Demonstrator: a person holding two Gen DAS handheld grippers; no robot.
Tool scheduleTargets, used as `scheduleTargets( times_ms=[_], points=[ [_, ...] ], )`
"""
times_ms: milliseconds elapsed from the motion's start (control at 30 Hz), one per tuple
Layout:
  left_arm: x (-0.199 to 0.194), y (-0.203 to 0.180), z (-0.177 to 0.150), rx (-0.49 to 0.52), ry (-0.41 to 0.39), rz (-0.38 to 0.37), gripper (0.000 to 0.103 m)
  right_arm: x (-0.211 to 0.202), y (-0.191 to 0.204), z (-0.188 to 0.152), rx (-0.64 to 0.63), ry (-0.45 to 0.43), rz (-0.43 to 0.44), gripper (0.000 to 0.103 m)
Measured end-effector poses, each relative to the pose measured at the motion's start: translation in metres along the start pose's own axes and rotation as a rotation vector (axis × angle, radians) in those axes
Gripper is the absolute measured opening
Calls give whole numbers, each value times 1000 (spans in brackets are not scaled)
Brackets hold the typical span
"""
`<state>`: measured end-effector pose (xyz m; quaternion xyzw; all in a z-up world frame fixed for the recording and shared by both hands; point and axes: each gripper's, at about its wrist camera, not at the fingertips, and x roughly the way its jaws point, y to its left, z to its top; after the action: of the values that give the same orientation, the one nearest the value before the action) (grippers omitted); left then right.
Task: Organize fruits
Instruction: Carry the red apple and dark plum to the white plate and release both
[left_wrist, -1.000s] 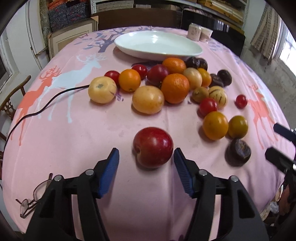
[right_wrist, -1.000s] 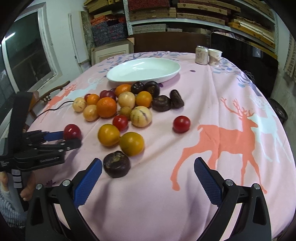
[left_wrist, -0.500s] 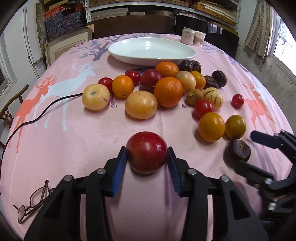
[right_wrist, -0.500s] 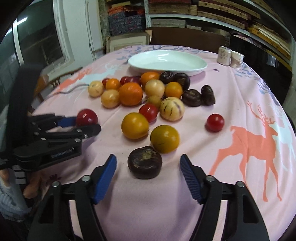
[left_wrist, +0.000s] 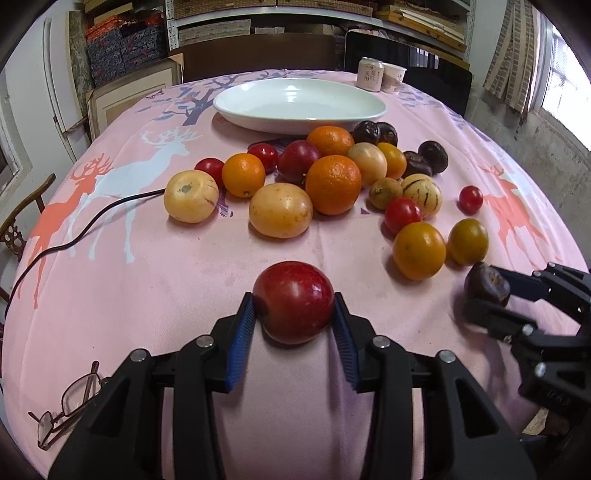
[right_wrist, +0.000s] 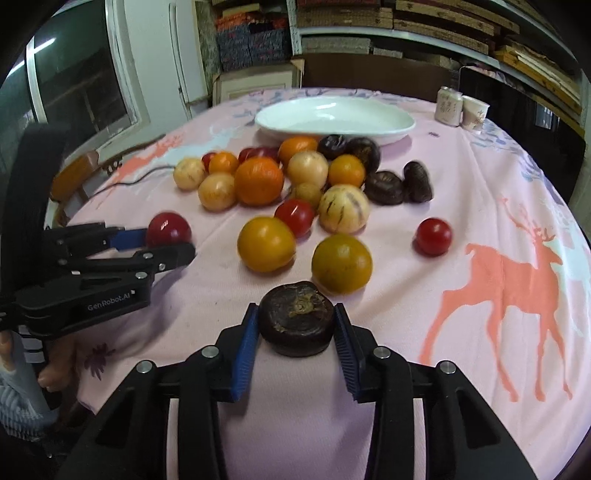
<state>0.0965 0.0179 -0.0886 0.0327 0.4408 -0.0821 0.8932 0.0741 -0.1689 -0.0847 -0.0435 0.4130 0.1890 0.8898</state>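
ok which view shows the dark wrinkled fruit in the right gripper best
The right wrist view: the dark fruit sits centred between the right gripper's pads. The left wrist view catches it small and blurred at the right edge.

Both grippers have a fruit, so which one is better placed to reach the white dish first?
Probably the right hand-held gripper, though it's close. It is shut on the dark fruit, and only one yellow-orange fruit lies on its side before the white dish. The left hand-held gripper, holding the red fruit, faces the dense pile.

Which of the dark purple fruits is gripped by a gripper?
The wrinkled dark fruit nearest the camera, clamped in the right gripper; the others lie free by the white plate.
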Motion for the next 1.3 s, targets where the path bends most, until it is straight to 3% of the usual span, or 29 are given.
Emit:
scheduleTargets(
  times_ms=[267, 467, 667, 867, 900, 933, 967, 1000, 1167, 1300],
  points=[
    [-19, 11, 21, -22, -38, -46, 41, -27, -18, 16, 52, -69, 68, 41],
    [-16, 14, 88, 25, -93, 10, 41, -26, -44, 77, 35, -141, 8, 41],
    [37, 26, 166, -24, -45, -34, 41, 29, -67, 166, 50, -110, 11, 41],
    [90, 36, 204, -67, 12, -47, 42, 99, -81, 204, 73, -33, -2, 42],
    [94, 36, 205, -71, 13, -49, 52, 107, -81, 205, 64, -24, 0, 52],
    [97, 37, 206, -73, 8, -43, 59, 112, -81, 206, 57, -18, -12, 70],
    [99, 38, 207, -73, -2, -28, 70, 116, -82, 207, 49, -22, -37, 74],
    [98, 39, 206, -74, -10, -21, 73, 115, -82, 207, 40, -43, -48, 74],
    [85, 48, 202, -88, -46, -31, 73, 102, -95, 202, 87, -89, -6, 74],
    [61, 69, 180, -134, -71, 24, 79, 72, -116, 183, 178, -166, 41, 94]
  ],
)
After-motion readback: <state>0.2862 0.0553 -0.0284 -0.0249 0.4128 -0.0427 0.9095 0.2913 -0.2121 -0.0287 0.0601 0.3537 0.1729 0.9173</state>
